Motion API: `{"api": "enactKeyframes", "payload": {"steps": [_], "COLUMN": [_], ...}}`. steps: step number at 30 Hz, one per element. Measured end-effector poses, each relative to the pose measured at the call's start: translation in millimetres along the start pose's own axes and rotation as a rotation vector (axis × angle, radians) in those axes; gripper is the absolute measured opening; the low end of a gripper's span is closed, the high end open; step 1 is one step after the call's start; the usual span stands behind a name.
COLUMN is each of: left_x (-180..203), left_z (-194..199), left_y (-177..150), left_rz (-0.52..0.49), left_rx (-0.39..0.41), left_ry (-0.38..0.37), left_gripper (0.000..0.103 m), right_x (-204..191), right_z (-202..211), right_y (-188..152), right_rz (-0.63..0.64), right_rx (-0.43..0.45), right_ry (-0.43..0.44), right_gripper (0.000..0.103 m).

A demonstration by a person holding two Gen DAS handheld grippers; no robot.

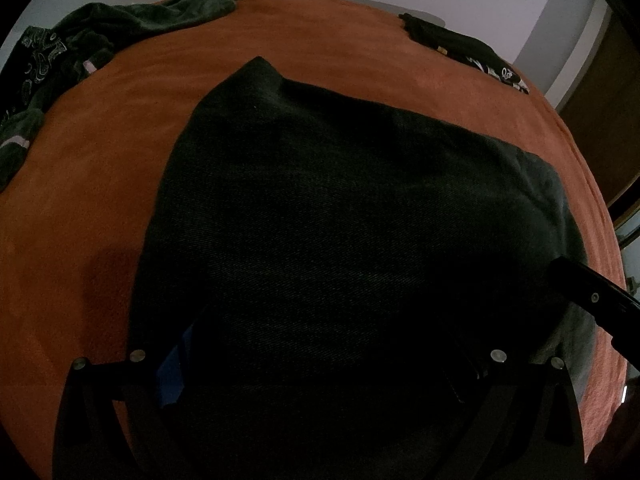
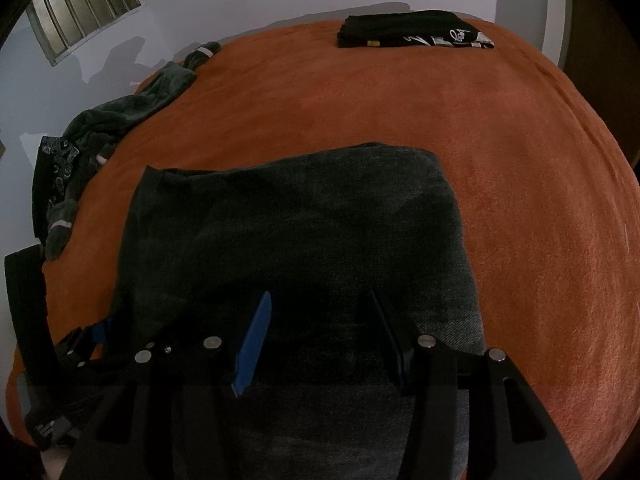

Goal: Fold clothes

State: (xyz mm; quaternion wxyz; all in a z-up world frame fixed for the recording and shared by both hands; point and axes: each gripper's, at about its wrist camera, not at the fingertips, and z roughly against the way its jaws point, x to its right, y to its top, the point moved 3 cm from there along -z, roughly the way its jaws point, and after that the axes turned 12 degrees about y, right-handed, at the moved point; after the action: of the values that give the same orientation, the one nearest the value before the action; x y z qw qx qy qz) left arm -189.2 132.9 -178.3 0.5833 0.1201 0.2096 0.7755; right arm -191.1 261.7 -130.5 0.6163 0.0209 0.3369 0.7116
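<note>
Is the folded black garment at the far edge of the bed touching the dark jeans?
No, the folded black garment lies apart from the dark jeans, with bare orange bedcover between them.

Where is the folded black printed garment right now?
The folded black printed garment lies at the orange bedspread's far right edge near the wall, beyond the dark denim piece.

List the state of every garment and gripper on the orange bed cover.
Dark denim garment: folded, lying flat.
Black printed clothes stack: folded, at far edge.
Grey-green fleece garment: crumpled, unfolded.
Right gripper: open over the denim.
Left gripper: jaws wide apart, fingertips hidden in dark.
</note>
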Motion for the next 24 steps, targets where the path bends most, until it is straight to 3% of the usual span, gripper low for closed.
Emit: {"api": "enactKeyframes", "payload": {"steps": [24], "left_x": [-0.8], "left_z": [2.7], "left_y": [-5.8], "left_rz": [0.004], "left_rx": [0.005], "left_ry": [0.001], "left_gripper": [0.103], "right_x": [-6.3], "right_z": [1.3], "right_y": [-5.7], "right_rz": [0.042], "right_rx": [0.003], "right_ry": [-0.042], "right_gripper": [0.050]}}
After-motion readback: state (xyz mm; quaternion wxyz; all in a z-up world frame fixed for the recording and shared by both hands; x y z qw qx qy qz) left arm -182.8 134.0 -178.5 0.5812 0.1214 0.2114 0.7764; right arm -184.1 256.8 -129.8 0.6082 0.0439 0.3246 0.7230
